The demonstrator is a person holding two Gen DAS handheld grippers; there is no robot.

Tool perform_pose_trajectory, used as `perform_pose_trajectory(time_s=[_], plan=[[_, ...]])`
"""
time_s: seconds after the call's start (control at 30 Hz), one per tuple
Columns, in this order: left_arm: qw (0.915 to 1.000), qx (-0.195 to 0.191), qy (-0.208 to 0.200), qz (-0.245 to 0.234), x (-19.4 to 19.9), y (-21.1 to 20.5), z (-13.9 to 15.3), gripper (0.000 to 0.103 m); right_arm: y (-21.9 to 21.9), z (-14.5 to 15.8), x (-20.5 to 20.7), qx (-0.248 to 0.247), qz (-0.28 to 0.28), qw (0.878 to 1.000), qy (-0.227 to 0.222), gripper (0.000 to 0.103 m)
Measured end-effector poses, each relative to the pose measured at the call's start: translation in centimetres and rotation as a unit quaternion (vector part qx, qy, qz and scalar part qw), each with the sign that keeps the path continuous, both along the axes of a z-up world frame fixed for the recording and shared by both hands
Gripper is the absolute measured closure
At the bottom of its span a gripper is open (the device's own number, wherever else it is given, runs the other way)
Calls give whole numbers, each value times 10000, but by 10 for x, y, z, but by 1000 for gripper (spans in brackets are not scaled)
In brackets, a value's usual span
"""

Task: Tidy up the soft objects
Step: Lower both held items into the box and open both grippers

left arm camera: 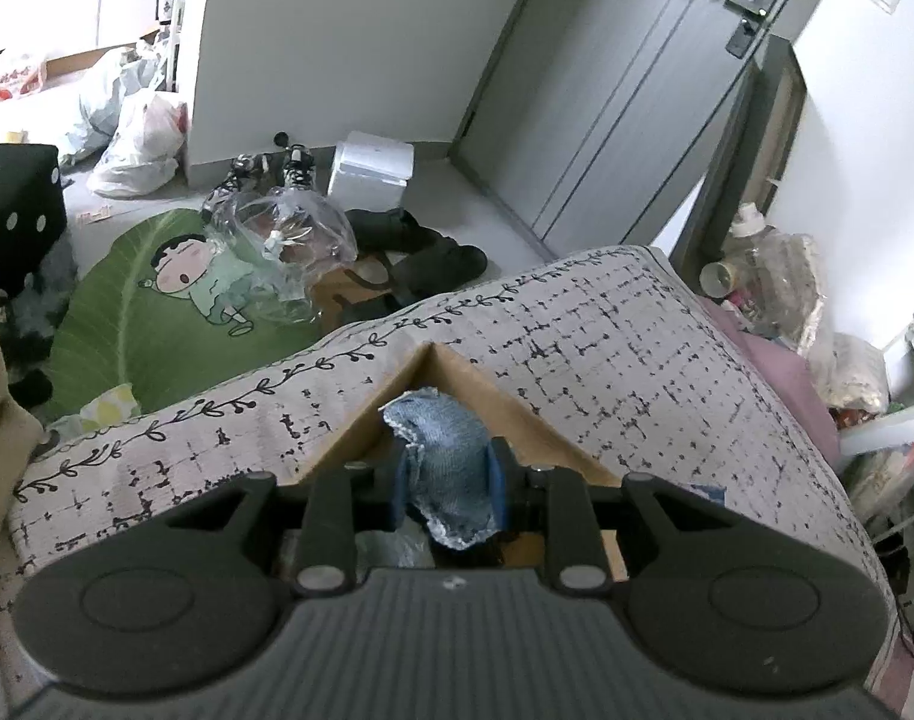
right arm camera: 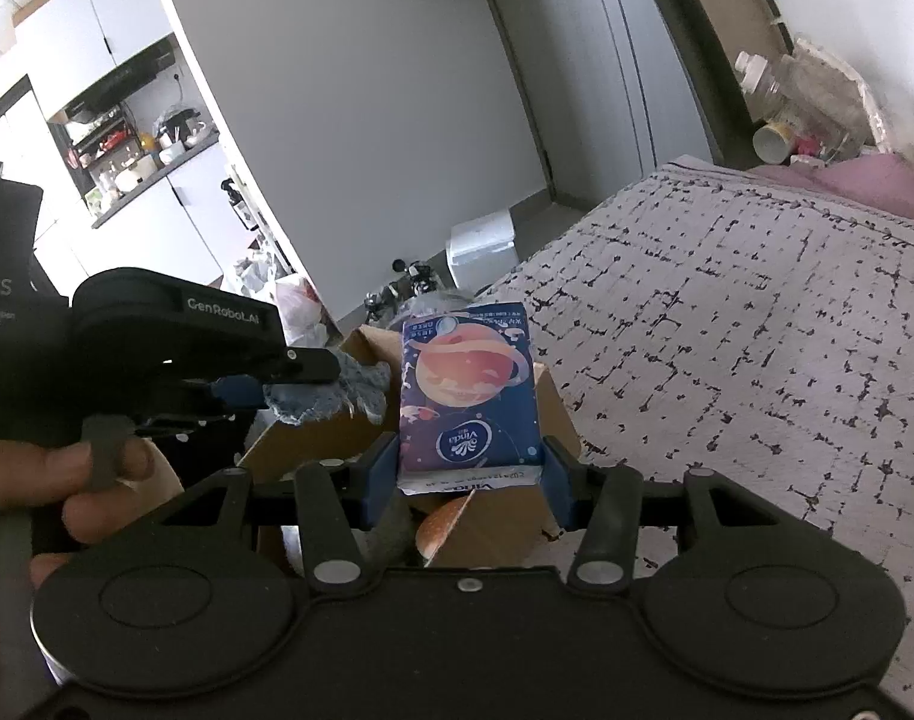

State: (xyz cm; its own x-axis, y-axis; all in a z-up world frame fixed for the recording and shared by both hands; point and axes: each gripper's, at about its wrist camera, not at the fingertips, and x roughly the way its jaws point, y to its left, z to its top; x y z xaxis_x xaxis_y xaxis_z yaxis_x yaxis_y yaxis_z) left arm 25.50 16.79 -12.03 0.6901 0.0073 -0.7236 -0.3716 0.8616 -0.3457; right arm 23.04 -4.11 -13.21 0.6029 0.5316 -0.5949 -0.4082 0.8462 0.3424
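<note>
My left gripper (left arm camera: 448, 483) is shut on a blue denim cloth (left arm camera: 451, 456) and holds it over an open cardboard box (left arm camera: 517, 414) on the bed. In the right wrist view the left gripper (right arm camera: 265, 390) enters from the left with the cloth (right arm camera: 331, 399) hanging above the box (right arm camera: 313, 438). My right gripper (right arm camera: 470, 474) is shut on a dark blue tissue pack (right arm camera: 466, 396) with a planet print, held above the same box. A round tan object (right arm camera: 442, 525) lies in the box.
The box sits on a bed with a white black-flecked cover (right arm camera: 727, 330). On the floor lie a green leaf rug (left arm camera: 157, 312), clear plastic bags (left arm camera: 283, 240), shoes (left arm camera: 433, 252) and a white box (left arm camera: 370, 171). Bottles and bags (left arm camera: 775, 276) stand at the bed's right.
</note>
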Motion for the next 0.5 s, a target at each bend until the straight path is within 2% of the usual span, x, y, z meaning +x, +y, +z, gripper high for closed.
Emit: perform_pose_trajectory(time_s=[0.13,0.3,0.5], plan=[[9998,141,-50,-118,5,-2,1,69,3,-4,5,-23,21,10000,65,54],[9999,90,23,45,6,3,-1,61,6,-8,6,-61,89,9999,113,54],[9998,77,147,123,-1,6,-2,54,10,-5,2,-78,207,9997,41,44]])
